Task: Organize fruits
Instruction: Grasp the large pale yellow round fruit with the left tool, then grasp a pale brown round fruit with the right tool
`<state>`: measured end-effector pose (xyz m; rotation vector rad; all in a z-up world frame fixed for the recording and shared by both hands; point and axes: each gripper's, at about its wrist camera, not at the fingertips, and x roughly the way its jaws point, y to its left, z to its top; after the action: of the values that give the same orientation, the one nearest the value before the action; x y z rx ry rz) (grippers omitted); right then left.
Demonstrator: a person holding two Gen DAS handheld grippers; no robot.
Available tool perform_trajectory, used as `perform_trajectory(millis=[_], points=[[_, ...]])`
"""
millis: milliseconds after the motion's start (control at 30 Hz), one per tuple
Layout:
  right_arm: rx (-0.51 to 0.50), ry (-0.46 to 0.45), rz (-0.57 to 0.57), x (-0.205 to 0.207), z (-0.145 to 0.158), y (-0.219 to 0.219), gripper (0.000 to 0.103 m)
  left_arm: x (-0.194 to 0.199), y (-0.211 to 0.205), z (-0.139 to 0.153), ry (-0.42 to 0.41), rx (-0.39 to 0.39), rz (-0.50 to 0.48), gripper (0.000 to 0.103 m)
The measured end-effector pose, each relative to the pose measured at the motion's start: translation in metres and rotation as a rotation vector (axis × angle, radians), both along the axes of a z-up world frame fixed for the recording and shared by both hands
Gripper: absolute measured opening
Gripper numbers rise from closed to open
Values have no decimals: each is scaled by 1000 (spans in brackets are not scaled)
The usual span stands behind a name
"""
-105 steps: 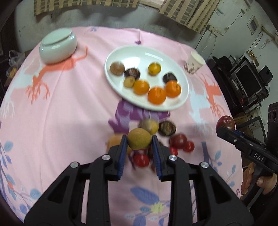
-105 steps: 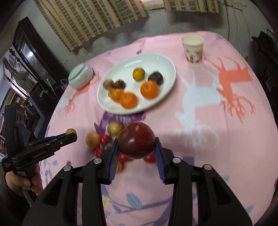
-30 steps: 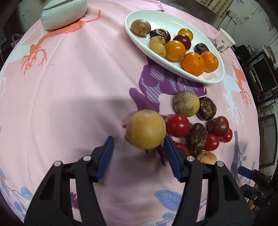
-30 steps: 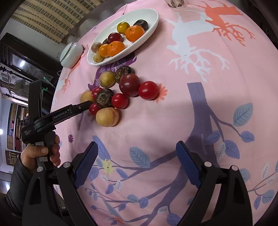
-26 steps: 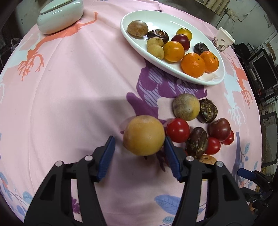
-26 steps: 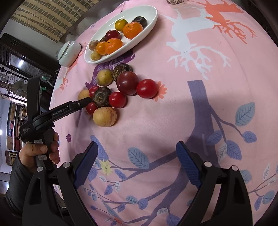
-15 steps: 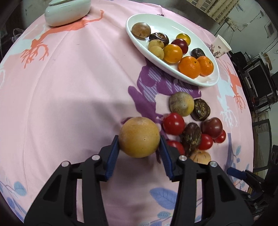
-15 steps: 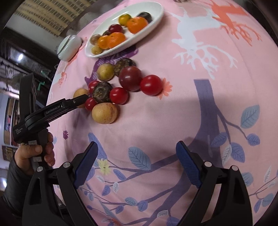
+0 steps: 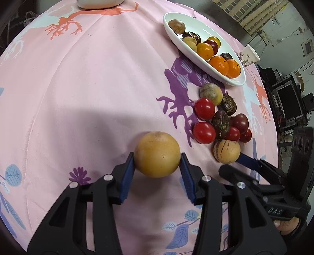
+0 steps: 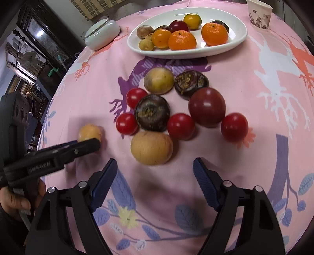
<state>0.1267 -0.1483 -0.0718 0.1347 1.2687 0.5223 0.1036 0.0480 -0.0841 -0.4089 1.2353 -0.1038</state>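
Right now the left gripper [image 9: 157, 166] is clamped on a round tan-yellow fruit [image 9: 157, 154], both blue pads pressed against its sides, holding it over the pink tablecloth [image 9: 88, 88] a little apart from the loose pile of fruit. Its jaws closed in on the fruit within the last second. Beside it, the right gripper [image 10: 155, 176] stands fairly wide with nothing between its pads; its jaws have just been narrowing. It points down at a tan striped fruit [image 10: 152, 148], which lies just ahead of its fingertips at the near edge of the pile.

That pile sits mid-table: several red tomatoes [image 10: 180, 126], a large dark red fruit [image 10: 207, 107], two dark wrinkled fruits [image 10: 152, 112], and a greenish-yellow fruit [image 10: 159, 80] nearest the plate. Further on, toward the far edge of the table, a white oval plate [image 10: 238, 33] carries oranges [image 10: 182, 40] and smaller brown, yellow and dark fruits. A pale lidded jar [image 10: 102, 34] stands left of the plate, and a paper cup [image 10: 259, 13] stands at its right, near the far edge
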Motion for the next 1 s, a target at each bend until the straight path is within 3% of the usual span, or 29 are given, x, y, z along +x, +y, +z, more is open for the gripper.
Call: perform_trajectory(millis=[200, 333, 800, 1000], points=[[0, 15, -10, 10, -1, 8, 68, 0, -4, 0, -12, 30, -20, 47], [-22, 9, 6, 15, -1, 15, 43, 0, -5, 1, -11, 47, -27, 47], [30, 16, -38, -12, 22, -43, 43, 4, -5, 4, 16, 28, -29, 46], [39, -22, -91, -7, 36, -65, 43, 14, -7, 26, -36, 40, -45, 46]])
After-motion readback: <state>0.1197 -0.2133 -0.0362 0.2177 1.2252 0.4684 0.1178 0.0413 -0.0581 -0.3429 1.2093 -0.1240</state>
